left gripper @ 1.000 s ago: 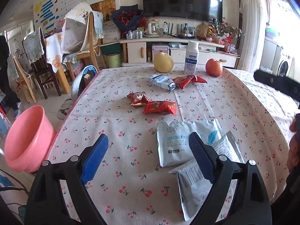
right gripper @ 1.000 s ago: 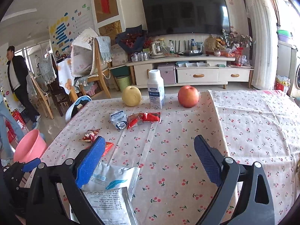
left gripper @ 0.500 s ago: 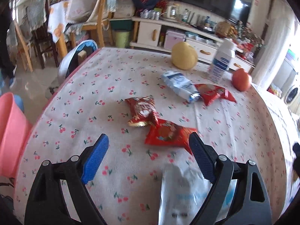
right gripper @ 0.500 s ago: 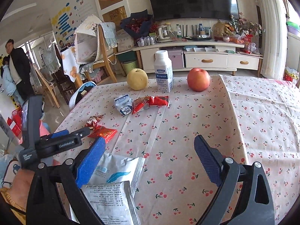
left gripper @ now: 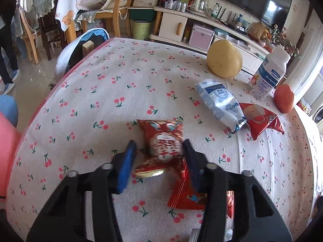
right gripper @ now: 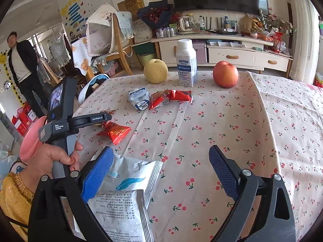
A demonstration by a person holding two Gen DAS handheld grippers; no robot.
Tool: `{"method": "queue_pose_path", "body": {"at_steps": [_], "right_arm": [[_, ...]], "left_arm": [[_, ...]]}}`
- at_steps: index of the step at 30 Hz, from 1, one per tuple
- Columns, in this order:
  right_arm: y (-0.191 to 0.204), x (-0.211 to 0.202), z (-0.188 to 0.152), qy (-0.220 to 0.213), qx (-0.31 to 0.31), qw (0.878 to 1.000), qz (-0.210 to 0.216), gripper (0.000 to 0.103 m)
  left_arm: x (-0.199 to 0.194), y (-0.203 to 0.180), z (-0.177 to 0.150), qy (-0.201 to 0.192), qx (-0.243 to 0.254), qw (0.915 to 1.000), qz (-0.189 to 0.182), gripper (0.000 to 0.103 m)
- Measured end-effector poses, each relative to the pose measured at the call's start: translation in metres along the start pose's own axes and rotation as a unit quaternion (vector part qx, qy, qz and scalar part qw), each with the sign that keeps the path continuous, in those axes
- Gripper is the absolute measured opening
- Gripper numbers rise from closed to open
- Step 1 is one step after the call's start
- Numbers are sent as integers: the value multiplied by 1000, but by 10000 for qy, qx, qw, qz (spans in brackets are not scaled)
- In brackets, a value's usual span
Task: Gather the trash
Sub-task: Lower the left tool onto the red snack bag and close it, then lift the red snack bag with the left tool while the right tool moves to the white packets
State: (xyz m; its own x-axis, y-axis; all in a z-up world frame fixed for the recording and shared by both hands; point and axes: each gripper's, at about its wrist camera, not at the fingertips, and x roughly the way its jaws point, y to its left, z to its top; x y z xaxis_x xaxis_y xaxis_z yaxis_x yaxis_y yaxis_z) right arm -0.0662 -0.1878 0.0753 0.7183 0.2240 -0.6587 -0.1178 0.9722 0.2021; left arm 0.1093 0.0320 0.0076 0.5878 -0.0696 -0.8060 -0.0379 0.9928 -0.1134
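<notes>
I have the left hand-held gripper pitched down over the desk, its jaws closing around the red snack wrapper. The wrapper sits between the two pads. The right pad appears to meet the wrapper's edge; a narrow gap of cloth shows beside the left pad, so I judge the grip not yet made.

The relation that governs the coming move: the wrapper lies directly ahead of the left hand-held gripper, centred between the fingers, with its long axis running away from the camera, roughly along the fingers. The jaws therefore close across its short side, which is the favourable direction for a crinkly packet.

A second red wrapper lies just below and to the right, touching or slightly overlapping the first at its near end and passing under the right finger. In my judgement the risk is pinching both, or dragging the second one along.

The right hand-held gripper stands wide and holds nothing. It hovers near the grey foil pouches, with its left pad over their edge. The left hand is the nearer one to the red wrappers; the right is well apart from them.

The pink basin sits off the desk's left edge, and I take it as the likely drop point.
</notes>
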Motion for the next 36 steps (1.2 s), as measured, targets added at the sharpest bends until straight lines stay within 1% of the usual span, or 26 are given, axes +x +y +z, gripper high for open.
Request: {"method": "queue_pose_path", "body": {"at_steps": [3, 9, 13, 19, 25, 31, 34, 36], "right_arm": [[4, 4, -2, 104, -100, 9999, 50, 94], [14, 12, -6, 332, -267, 9989, 181, 94], [17, 15, -9, 457, -251, 9981, 319, 94], [21, 23, -17, 673, -46, 9959, 601, 94], [29, 27, -29, 781, -83, 9954, 544, 94], [32, 16, -43, 654, -47, 9972, 353, 94], [36, 11, -49, 587, -102, 9979, 251, 94], [38, 7, -54, 552, -126, 9982, 190, 94]], "left_arm": [[-1, -1, 0, 0, 73, 10000, -5, 42], [-12, 10, -11, -76, 9, 10000, -27, 39], [-30, 23, -23, -167, -107, 9998, -57, 39], [-71, 44, -48, -402, -123, 9991, -22, 39], [-111, 61, -75, -610, -81, 9981, -85, 39], [-148, 71, -97, -801, 19, 9966, -175, 39], [-161, 70, -106, -875, 48, 9958, -276, 39], [-168, 66, -113, -918, 160, 9952, -308, 39]]}}
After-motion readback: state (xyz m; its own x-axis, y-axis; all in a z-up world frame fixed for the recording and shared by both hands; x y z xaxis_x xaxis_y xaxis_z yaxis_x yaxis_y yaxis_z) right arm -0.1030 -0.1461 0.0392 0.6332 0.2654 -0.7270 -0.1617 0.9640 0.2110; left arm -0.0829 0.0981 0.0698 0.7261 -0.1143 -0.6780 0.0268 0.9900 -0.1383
